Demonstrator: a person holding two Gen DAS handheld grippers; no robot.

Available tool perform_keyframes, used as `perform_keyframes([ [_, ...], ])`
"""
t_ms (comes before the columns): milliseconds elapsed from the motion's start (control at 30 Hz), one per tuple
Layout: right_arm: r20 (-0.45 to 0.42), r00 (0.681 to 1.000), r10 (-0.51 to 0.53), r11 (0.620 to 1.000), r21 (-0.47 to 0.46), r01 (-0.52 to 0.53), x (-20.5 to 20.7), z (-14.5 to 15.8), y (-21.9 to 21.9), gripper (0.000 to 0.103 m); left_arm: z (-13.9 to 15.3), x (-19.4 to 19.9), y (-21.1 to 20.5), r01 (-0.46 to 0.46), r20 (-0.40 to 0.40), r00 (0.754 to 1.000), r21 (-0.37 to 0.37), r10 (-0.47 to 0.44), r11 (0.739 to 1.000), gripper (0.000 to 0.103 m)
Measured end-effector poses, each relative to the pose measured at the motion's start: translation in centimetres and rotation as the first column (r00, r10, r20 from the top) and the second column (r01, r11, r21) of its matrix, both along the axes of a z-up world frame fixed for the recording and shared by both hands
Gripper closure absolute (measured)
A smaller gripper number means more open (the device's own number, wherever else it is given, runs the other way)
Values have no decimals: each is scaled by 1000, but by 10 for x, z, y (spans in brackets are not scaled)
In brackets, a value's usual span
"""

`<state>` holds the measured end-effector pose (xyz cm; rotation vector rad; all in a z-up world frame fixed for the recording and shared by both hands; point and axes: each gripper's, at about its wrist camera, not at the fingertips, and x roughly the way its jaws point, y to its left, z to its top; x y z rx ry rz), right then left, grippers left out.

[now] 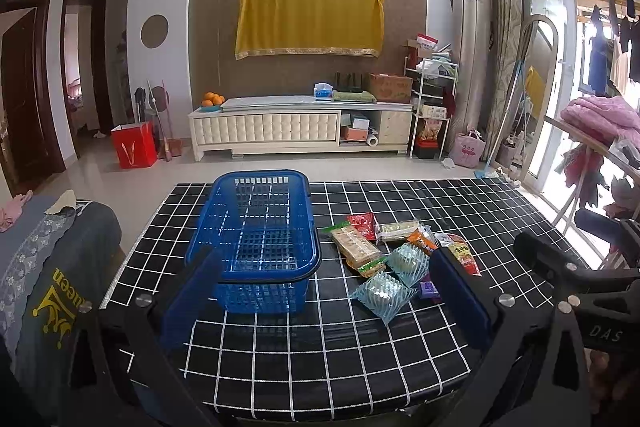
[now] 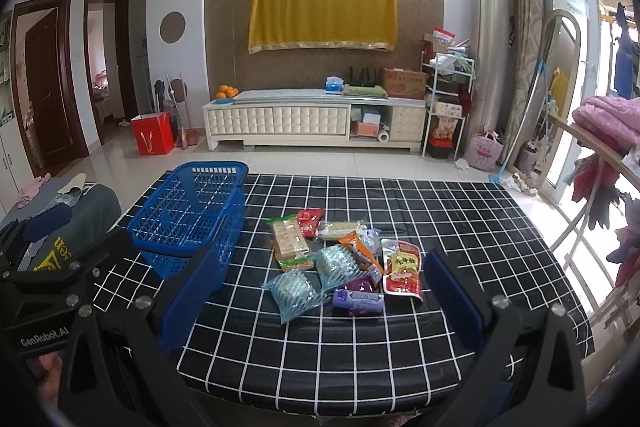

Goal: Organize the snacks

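My left hand-held gripper (image 1: 326, 301) hangs above the counter (image 1: 460, 203), jaws wide apart, empty. My right hand-held gripper (image 2: 320, 301): same, jaws apart, nothing held. Blue basket (image 1: 256, 239) stands empty at counter left. Snack packets (image 2: 344, 255) lie heaped just right of it, purple bar (image 2: 359, 301) nearest me.
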<state>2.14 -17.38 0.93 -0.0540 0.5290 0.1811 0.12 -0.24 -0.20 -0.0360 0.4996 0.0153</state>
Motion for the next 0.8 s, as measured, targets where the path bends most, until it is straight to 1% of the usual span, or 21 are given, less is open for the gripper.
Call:
perform_keyframes([
  [800,-3,1000,3,1000,-1,-3,3,-3,2,0,2,0,1,-2,18,1000,13,2,1000,0],
])
